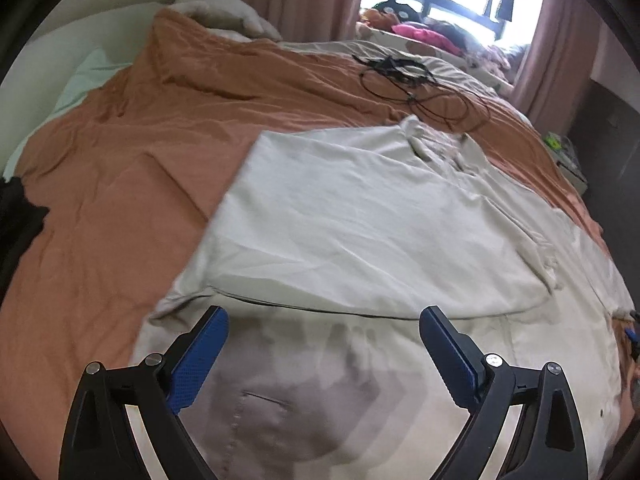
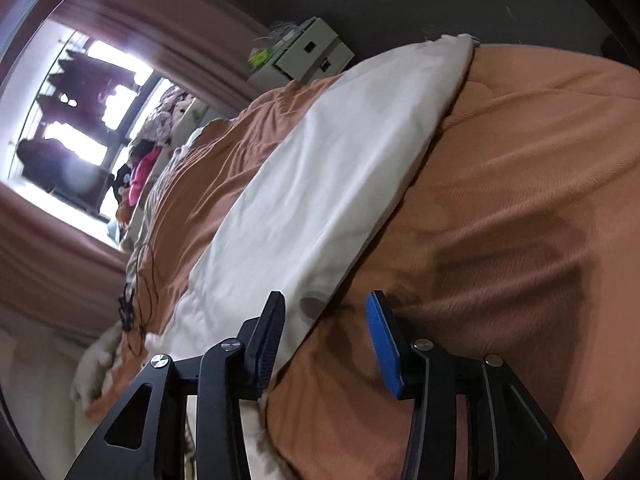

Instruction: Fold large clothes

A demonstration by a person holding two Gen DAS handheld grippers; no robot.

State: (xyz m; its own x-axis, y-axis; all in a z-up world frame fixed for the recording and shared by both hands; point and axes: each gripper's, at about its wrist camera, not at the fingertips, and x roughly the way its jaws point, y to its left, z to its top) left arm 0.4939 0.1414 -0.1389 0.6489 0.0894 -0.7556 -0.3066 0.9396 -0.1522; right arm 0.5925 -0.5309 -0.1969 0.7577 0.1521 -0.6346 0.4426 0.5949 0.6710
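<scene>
Both grippers hold nothing: left gripper (image 1: 324, 328) gapes wide over the cream garment (image 1: 360, 216) half-folded on the orange bedspread (image 1: 120, 184); right gripper (image 2: 326, 320), half-open, may snag bedspread along with the garment's edge

A large garment (image 1: 360, 220) is lying spread on the bedspread (image 1: 120, 208) covering the bed, toward its right side and reaching the near edge. One part of it is lying folded over the part nearest the left wrist camera. Beyond the garment, a tangle of cable (image 1: 412, 80) is resting on the bedspread. A pillow (image 1: 224, 16) is sitting at the far left end. A heap of clothes (image 1: 424, 34) is lying farther back by the window. A small cabinet (image 2: 308, 56) is standing off the bed's right side.
</scene>
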